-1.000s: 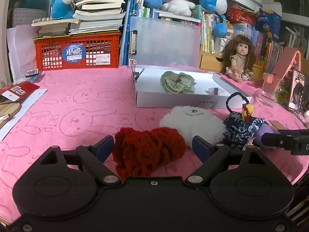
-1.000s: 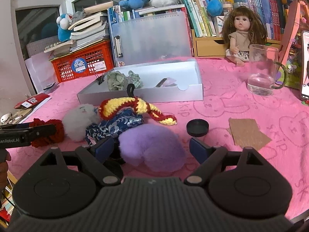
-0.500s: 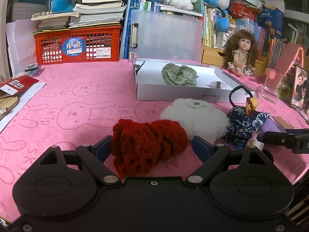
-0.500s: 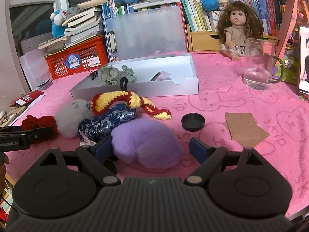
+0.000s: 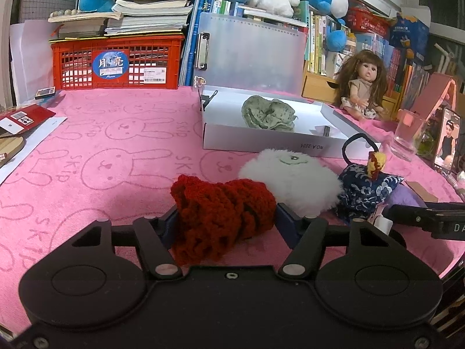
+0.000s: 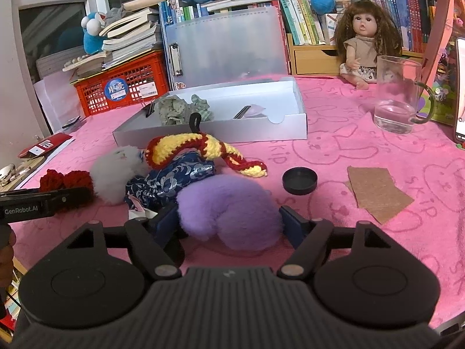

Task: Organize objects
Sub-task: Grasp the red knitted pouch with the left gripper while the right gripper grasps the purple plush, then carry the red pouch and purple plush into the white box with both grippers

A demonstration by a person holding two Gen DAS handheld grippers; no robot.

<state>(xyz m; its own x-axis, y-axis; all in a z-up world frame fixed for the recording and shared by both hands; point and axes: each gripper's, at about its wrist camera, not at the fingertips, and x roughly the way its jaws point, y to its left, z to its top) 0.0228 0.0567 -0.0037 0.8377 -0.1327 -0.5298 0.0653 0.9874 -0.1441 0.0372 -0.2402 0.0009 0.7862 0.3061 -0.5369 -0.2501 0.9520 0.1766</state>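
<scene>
My left gripper is shut on a red knitted scrunchie that rests on the pink cloth. My right gripper is shut on a fluffy purple scrunchie. Between them lie a white fluffy scrunchie, a blue patterned pouch and a yellow-and-red knitted band. An open white box stands behind, with a green fabric scrunchie inside. The left gripper also shows in the right wrist view, at the left beside the red scrunchie.
A black lid and a brown card lie right of the pile. A glass mug, a doll and a phone stand at the right. A red crate and a clear folder line the back.
Both grippers have closed in on their scrunchies: the left on the red one, the right on the purple one. Both moved slightly forward.
</scene>
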